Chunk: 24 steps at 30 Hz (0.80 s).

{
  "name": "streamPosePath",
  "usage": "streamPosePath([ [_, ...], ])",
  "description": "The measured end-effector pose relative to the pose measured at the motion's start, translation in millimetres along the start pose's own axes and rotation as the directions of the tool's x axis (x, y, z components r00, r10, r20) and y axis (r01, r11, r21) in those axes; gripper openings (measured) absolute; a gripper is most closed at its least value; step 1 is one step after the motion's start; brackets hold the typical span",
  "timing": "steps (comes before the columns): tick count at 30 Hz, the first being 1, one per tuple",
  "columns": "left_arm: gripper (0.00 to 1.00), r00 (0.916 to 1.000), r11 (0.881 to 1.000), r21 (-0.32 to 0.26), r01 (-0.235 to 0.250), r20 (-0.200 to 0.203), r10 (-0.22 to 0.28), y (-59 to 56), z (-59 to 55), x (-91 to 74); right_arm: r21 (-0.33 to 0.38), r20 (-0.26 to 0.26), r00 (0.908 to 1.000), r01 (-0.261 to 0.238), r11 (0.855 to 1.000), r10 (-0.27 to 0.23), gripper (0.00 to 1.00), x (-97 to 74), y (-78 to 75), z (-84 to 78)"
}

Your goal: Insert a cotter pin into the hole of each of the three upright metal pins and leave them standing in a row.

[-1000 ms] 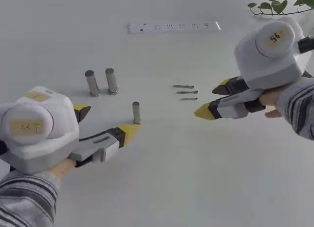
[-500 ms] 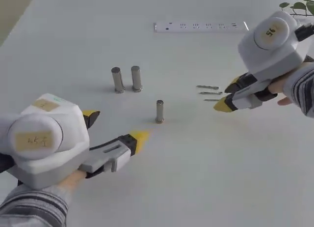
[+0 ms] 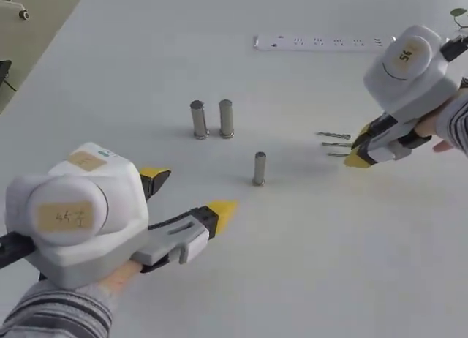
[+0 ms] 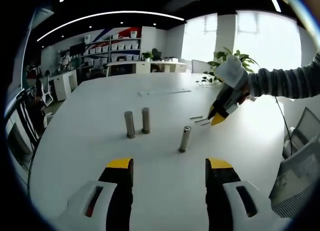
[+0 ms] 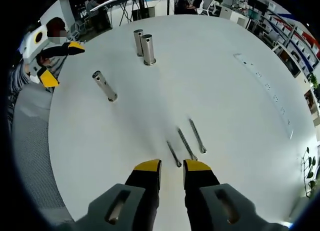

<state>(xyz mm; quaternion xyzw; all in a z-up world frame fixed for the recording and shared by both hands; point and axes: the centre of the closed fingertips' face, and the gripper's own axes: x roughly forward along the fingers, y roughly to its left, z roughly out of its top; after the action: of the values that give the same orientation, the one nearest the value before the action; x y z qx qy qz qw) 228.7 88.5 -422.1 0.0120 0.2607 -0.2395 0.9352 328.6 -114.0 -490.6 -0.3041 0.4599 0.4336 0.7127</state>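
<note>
Three cotter pins (image 3: 336, 144) lie right of centre in the head view, just beside the narrowly parted, empty fingers of the right gripper (image 3: 360, 149), while three metal pins (image 3: 259, 168) stand upright mid-frame on the tabletop (image 3: 292, 272) and the left gripper (image 3: 191, 192), lower left, has its fingers spread wide and empty.

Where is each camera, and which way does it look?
Head view: on the person's head, looking down at the table; left gripper, right gripper, striped sleeves show.
Left gripper view: on the left gripper, facing three metal pins; its fingers show.
Right gripper view: on the right gripper, facing cotter pins; its fingers show.
Shared: all see the lone pin.
</note>
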Motion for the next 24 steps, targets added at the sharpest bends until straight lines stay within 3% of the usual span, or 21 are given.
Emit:
streamPosePath([
  [7,0.61,0.9998,1.0,0.02,0.019,0.004,-0.019,-3.0,2.1,-3.3,-0.004,-0.009,0.9998,-0.015,1.0,0.015,0.09,2.6,-1.8,3.3],
  [20,0.67,0.9989,0.999,0.008,0.047,0.001,-0.047,-8.8,1.5,-8.1,-0.108,-0.062,0.9974,-0.043,0.993,0.037,0.02,-0.5,4.4,0.9],
  [24,0.66,0.9988,0.999,0.014,0.048,-0.008,-0.048,-9.6,0.2,-8.2,-0.111,-0.057,0.9984,-0.011,0.994,0.004,0.0,-0.3,2.6,-0.7],
])
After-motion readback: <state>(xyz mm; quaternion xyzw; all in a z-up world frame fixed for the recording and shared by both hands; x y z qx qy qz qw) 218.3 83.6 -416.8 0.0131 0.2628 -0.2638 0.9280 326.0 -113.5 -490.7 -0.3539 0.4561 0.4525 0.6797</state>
